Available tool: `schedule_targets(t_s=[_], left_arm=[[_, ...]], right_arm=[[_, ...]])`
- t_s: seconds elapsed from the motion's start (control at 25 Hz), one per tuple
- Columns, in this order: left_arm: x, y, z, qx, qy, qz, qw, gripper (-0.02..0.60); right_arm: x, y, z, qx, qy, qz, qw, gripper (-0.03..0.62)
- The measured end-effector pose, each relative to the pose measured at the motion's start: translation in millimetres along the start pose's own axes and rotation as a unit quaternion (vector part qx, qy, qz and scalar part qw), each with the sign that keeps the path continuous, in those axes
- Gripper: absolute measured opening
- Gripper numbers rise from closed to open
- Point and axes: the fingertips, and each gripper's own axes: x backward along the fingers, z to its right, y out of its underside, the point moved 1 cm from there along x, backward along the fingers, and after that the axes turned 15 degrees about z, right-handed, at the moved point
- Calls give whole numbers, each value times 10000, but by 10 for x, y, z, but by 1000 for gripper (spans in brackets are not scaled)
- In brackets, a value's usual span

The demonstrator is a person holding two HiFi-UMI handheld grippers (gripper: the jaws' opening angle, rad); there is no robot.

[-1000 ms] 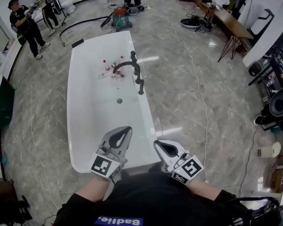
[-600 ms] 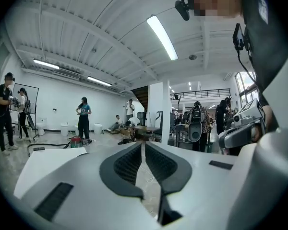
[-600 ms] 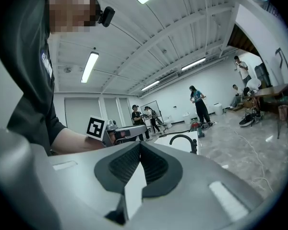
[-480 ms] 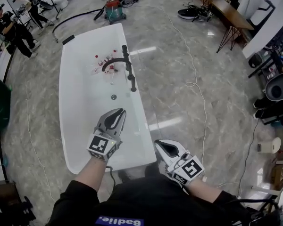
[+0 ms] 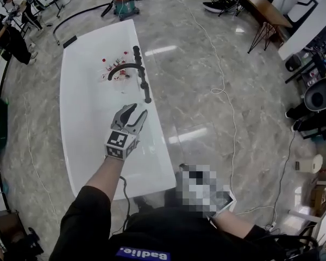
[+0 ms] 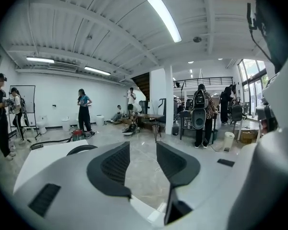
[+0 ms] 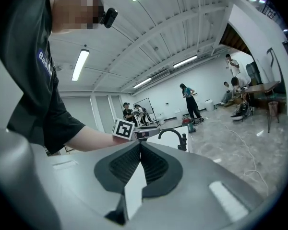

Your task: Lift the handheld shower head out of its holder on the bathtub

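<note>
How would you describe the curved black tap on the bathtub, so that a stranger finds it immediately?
Find the long white bathtub on the grey marble floor. Along its right rim, as the head view shows it, stand short upright black metal posts. The black tap spout among them is the only piece that bends in an arch over the tub's inside.

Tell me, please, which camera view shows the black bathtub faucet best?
The head view: the faucet shows whole from above. The right gripper view shows it small, side-on; the left gripper view only its arched top.
</note>
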Motion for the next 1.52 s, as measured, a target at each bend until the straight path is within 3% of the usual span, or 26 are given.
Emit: schedule_targets(t_s=[0.44,0.84,1.0,1.16,1.52], left_arm=[[-754,811,-518,23,-344,-615,9975,210],[-1221,1744,-899,-130,-606,-1409,9881,223],[-1355,2017,-1070,-128,-892,-1676,9817,224],[-1452,2230,-1184,-35,-1113,-1796,9774,224],[-1708,2489,-1216,14,-1036,-1847,9773,222]], right_arm=[[199,152,357,-120,305,-259,9991,3],[487,503,760,-311,713,-592,9952,3],[572,575,901,-399,872,-710,9929,3],[651,610,1018,-492,957,-782,9911,3],[791,696,1222,-559,1120,-990,9872,3]])
